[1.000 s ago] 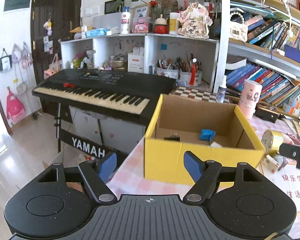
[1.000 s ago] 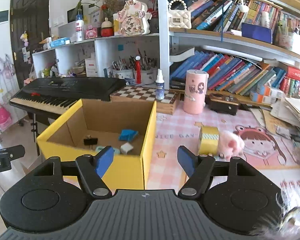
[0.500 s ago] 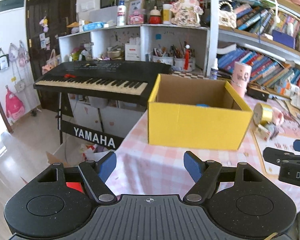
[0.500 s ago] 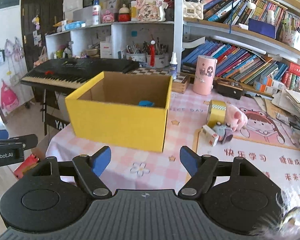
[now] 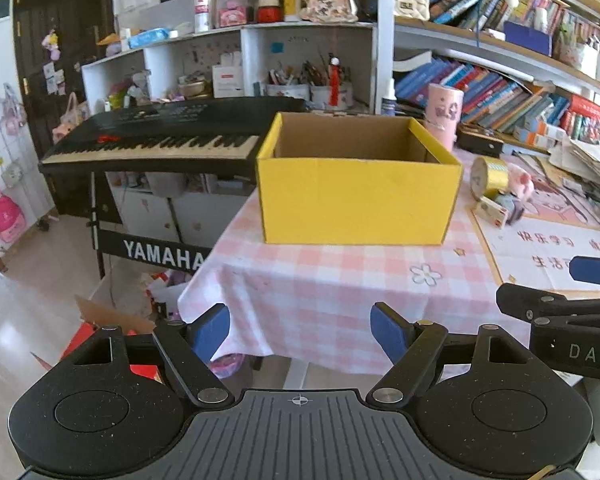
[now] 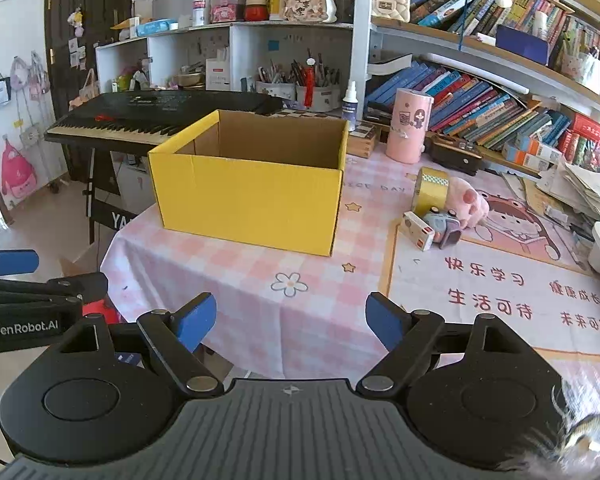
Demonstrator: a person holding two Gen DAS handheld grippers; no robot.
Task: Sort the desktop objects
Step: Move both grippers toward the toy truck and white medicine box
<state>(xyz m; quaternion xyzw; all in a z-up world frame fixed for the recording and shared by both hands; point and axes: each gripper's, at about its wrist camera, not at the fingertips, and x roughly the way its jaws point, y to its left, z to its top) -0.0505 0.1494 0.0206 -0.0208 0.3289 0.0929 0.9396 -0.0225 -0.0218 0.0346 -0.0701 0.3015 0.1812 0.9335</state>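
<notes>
Pink-checked cloth covers your desk (image 6: 228, 268). At far left, black electronic keyboard (image 5: 160, 140) beyond the edge. Open yellow cardboard box (image 6: 252, 200) next, upright. Right of it: gold tape roll (image 6: 432, 190), pink plush pig (image 6: 468, 204), small white carton (image 6: 418, 231), clustered. Your left claw (image 5: 300, 326) and right claw (image 6: 286, 320) both spreading wider, nothing between.

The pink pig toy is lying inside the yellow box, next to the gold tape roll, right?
Not quite. The pink pig toy is not inside the yellow box; it lies out on the table, to the right of the box. It is next to the gold tape roll, as you said. The right wrist view shows this.
</notes>
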